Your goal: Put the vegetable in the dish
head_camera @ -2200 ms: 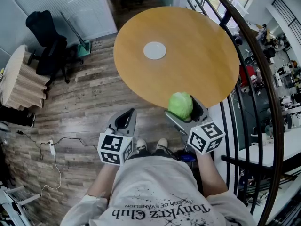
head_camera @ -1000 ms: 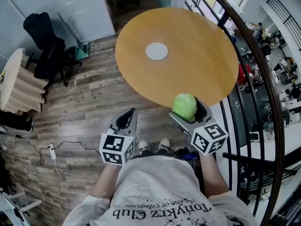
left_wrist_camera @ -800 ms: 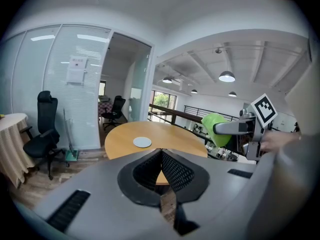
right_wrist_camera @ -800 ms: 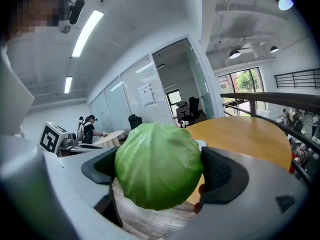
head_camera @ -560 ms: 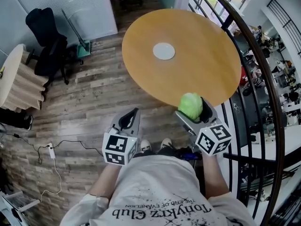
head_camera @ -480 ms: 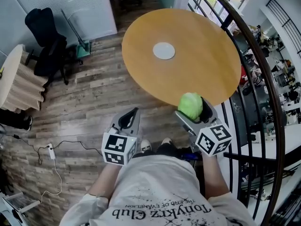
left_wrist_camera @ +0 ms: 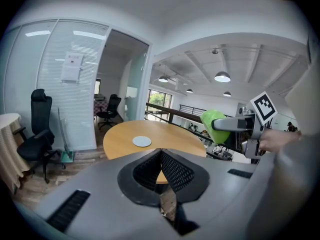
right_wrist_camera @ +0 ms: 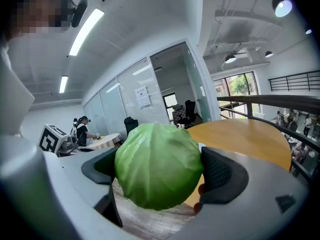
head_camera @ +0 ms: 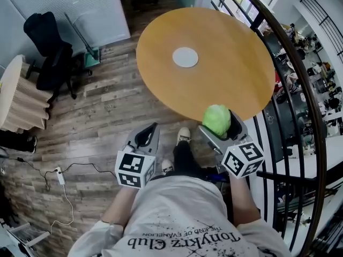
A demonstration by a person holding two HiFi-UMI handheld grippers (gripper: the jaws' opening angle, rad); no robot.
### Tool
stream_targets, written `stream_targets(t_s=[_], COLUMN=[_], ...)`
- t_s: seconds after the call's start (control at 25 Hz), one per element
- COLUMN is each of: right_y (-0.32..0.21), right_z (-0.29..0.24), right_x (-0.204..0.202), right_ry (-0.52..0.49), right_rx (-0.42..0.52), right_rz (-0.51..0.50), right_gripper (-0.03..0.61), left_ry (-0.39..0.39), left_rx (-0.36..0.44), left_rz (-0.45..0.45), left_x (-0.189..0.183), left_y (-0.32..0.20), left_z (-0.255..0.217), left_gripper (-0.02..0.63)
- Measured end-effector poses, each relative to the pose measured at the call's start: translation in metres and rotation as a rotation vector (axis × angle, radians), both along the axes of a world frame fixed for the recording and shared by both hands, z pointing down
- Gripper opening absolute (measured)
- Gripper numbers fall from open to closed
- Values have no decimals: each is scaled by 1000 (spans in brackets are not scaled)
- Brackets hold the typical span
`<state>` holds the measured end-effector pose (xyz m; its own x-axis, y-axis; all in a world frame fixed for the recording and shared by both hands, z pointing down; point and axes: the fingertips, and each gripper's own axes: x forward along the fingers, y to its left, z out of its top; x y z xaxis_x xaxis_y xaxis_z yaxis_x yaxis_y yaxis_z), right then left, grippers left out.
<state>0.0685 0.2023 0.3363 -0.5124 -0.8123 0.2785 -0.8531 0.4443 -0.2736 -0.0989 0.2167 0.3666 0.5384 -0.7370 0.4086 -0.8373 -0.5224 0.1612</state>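
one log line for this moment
right hand-held gripper: shut on cabbage | left hand-held gripper: shut, empty | dish: empty, on table

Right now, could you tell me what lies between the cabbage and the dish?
In the head view, only bare table stretches from the cabbage to the dish.

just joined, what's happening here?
A person stands at a round wooden table with a gripper in each hand. The right gripper is shut on a green cabbage, held above the table's near edge. The white dish sits farther in on the tabletop with nothing in it, so the vegetable is not yet placed. The left gripper has its jaws together on nothing and hangs over the floor, short of the table.
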Motion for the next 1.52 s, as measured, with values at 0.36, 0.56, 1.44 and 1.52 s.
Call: stream_targets(t_s=[0.36, 0.56, 1.44, 1.52], right_y=[-75, -123, -267, -269], right_z=[-5, -11, 6, 9], right_x=[13, 19, 58, 61], right_ry=[2, 7, 9, 9], right_rx=[4, 11, -95, -104], right_rz=[-17, -30, -108, -102], right_gripper=[480, 480, 480, 480], left_ry=[-2, 0, -13, -15], left_rx=[4, 3, -54, -63], left_rz=[-31, -38, -71, -69], left_x=[8, 17, 75, 77], left_y=[-69, -118, -264, -266], left_z=[-5, -8, -10, -6], left_gripper=[23, 23, 23, 23])
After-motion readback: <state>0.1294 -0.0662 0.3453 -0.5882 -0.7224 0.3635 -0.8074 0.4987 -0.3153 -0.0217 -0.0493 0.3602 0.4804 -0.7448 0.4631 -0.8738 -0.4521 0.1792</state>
